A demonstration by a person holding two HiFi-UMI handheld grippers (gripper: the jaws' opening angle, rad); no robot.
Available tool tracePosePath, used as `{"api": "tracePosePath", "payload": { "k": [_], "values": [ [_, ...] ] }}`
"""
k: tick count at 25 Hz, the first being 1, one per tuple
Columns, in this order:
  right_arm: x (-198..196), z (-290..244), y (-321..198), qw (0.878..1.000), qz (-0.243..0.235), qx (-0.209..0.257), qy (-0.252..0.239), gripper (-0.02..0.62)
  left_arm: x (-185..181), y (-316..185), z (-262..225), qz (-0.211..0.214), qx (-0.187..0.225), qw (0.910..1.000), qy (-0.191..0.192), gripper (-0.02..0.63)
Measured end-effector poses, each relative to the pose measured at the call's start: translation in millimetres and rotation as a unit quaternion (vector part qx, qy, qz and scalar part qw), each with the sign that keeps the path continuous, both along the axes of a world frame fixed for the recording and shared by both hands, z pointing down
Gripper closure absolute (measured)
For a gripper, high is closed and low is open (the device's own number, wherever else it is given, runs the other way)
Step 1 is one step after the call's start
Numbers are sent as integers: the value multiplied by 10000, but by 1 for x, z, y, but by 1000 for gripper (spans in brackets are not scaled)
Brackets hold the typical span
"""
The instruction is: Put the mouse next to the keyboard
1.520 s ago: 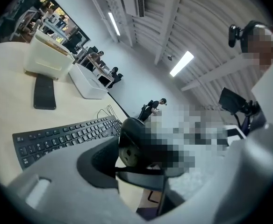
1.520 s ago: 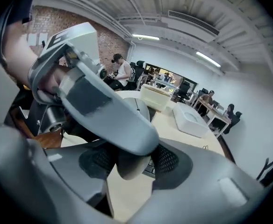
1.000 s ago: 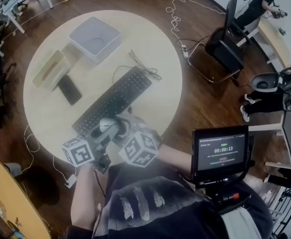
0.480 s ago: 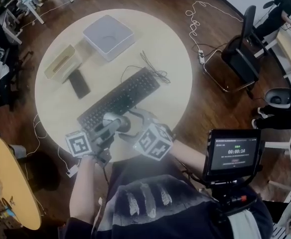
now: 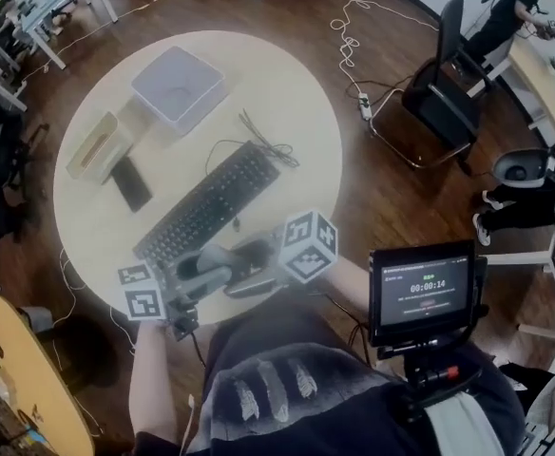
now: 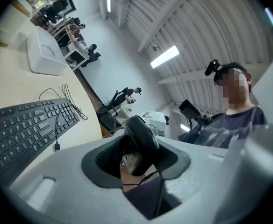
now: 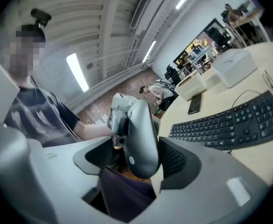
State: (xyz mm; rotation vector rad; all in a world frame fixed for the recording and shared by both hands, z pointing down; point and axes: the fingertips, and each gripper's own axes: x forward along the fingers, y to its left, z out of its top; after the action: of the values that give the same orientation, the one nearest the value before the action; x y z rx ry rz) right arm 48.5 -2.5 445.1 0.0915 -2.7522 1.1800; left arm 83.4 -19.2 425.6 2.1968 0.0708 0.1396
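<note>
The black wired mouse [image 5: 249,253] hangs on edge above the table's near rim, off the surface. My left gripper [image 5: 228,262] is shut on it; in the left gripper view the mouse [image 6: 141,136] stands upright between the jaws [image 6: 139,155]. My right gripper [image 5: 263,266] faces it from the right. In the right gripper view the mouse [image 7: 141,139] sits between the right jaws [image 7: 136,164], which are closing, with a gap still on one side. The left gripper's grey fingers [image 7: 119,107] clamp its far end. The black keyboard [image 5: 211,202] lies diagonally mid-table.
On the round table [image 5: 306,174] are a white box [image 5: 178,84], a beige tray [image 5: 92,145], a black phone [image 5: 130,183] and a cable bundle [image 5: 268,136]. An office chair [image 5: 439,74] stands to the right. A screen [image 5: 422,288] sits at my chest.
The two grippers have drawn back from the keyboard's front towards the table's near edge with the mouse. The right gripper has swung out to the right and now faces the left one.
</note>
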Motion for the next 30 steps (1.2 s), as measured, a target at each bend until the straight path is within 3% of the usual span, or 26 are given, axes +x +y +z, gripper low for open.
{"api": "tracePosePath", "payload": {
  "k": [2, 4, 6, 8, 11, 15, 19, 25, 30],
  "values": [
    [3, 0, -4, 9989, 197, -310, -307, 290, 5, 1, 6, 178, 162, 9996, -174, 431],
    [0, 3, -6, 9988, 306, -304, -244, 293, 1, 1, 9, 250, 205, 9993, -196, 435],
    [-11, -1, -9, 9984, 428, -318, -200, 300, -13, -2, 2, 210, 119, 9997, -26, 436],
    [-23, -5, -19, 9966, 706, -381, -184, 383, -27, -9, -6, 202, 57, 9996, 211, 437],
    [-36, 5, -37, 9933, 1006, -560, -77, 396, -44, -29, 3, 141, 153, 9990, 387, 443],
    [-31, 19, -35, 9894, 1163, -867, 61, 410, -44, -35, 13, -286, 580, 9978, 147, 446],
    [-23, 14, -32, 9799, 1675, -1083, -71, 413, -42, -39, 7, -708, 601, 9950, 364, 445],
    [3, 10, -56, 9571, 2600, -1274, -96, 419, -67, -65, 4, -1714, 582, 9832, 233, 414],
    [24, 4, -69, 9508, 2831, -1244, -212, 422, -85, -80, -4, -2254, 640, 9720, 180, 416]
  ]
}}
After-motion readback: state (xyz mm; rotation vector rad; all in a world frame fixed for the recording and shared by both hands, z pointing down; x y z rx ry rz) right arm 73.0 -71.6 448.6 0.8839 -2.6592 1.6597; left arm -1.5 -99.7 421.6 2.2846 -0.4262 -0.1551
